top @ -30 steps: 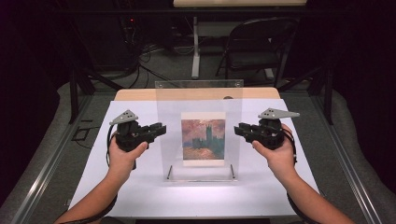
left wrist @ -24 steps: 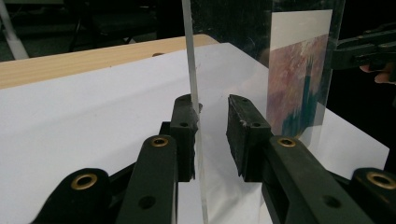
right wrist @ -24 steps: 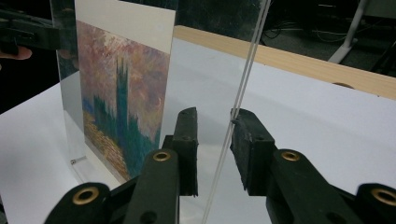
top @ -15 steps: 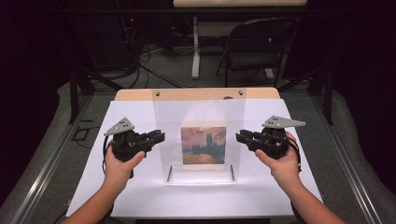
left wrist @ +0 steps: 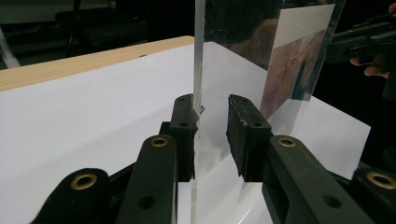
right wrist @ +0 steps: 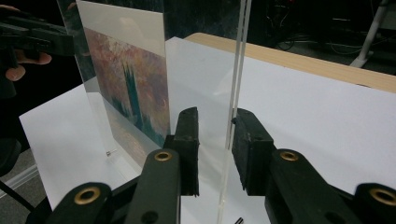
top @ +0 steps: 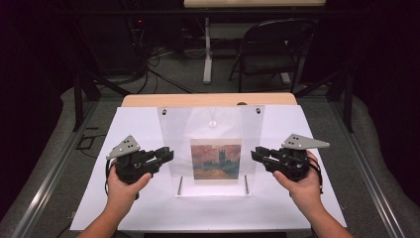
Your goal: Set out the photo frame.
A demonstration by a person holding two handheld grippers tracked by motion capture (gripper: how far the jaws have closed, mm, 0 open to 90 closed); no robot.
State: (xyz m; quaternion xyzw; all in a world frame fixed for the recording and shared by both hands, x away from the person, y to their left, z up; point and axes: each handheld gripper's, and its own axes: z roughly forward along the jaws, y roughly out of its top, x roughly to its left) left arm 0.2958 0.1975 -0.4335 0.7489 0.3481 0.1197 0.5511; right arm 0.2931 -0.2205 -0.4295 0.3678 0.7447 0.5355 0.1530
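One clear acrylic frame (top: 213, 144), one painting print (top: 216, 161), two tongs (top: 164, 155) (top: 256, 155) straddling its edges, unclamped

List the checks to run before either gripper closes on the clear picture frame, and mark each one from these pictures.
1. Left gripper straddles the edge of the clear frame: ok, the edge sits between its jaws.
2. Left jaws clamped: not ok, one pad touches the frame and a gap remains at the other.
3. Right gripper straddles the opposite edge: ok.
4. Right jaws clamped: not ok, gaps on both sides.
5. Frame upright on the white sheet: ok.
6. Painted print seated inside the frame: ok.
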